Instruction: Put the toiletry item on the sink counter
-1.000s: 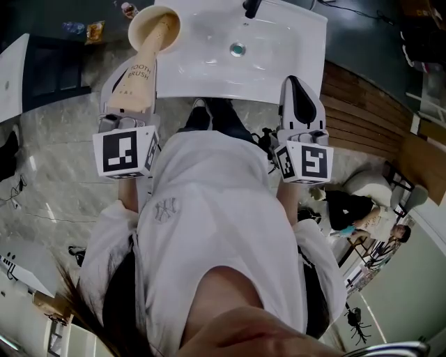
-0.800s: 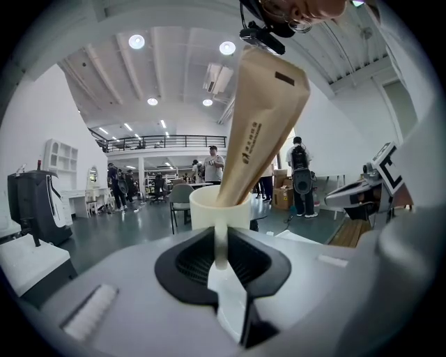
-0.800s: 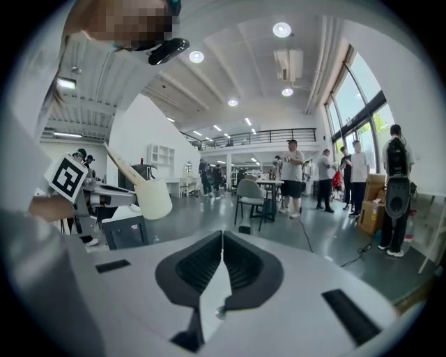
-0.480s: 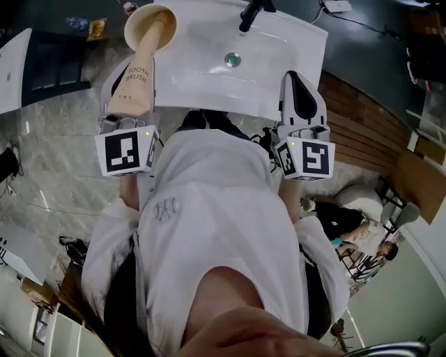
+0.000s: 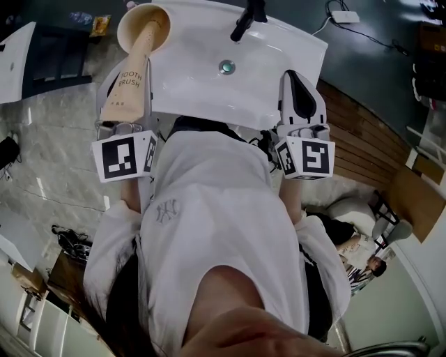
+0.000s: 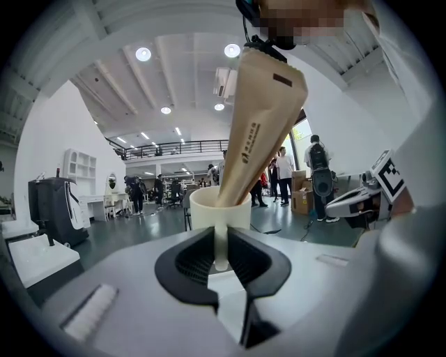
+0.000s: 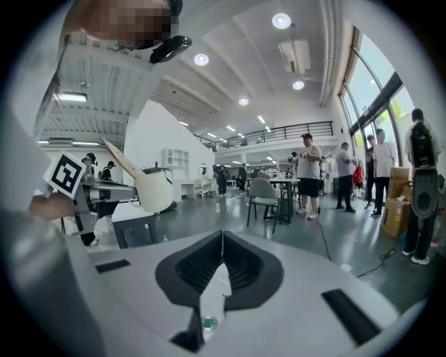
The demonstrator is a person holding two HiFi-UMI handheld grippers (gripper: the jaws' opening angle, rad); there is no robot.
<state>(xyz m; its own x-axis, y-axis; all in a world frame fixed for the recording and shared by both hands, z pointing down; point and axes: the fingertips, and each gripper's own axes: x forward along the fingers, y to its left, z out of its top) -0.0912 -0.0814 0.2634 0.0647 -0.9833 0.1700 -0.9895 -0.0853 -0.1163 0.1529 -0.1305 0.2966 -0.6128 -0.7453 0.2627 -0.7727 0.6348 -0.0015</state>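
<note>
Where the white sink point(image 5: 202, 49) fills the top of the head view, its drain point(image 5: 226, 67) sits mid-basin. A black faucet point(image 5: 245, 15) stands at the far edge, well apart from both grippers. A strip of wooden boards point(image 5: 355, 118) runs along the floor to the sink's right. In the hall beyond, people point(image 7: 306, 171) stand near a chair point(image 7: 263, 195). The person's white shirt point(image 5: 209, 202) hides the floor nearest the body.

The left gripper point(image 6: 221, 245) points forward and slightly down at the sink's left corner. Its jaws are clamped on the handle point(image 6: 221, 230) of a cream cup point(image 5: 143, 26), which is held upright in the air (whether over the counter or just off its edge cannot be told). A tan pouch point(image 5: 129, 78) printed TOOTH BRUSH stands in the cup and rises toward the head camera. The right gripper point(image 7: 221, 240) reaches over the sink's front right edge, likewise pitched slightly down, its jaws pressed together.
</note>
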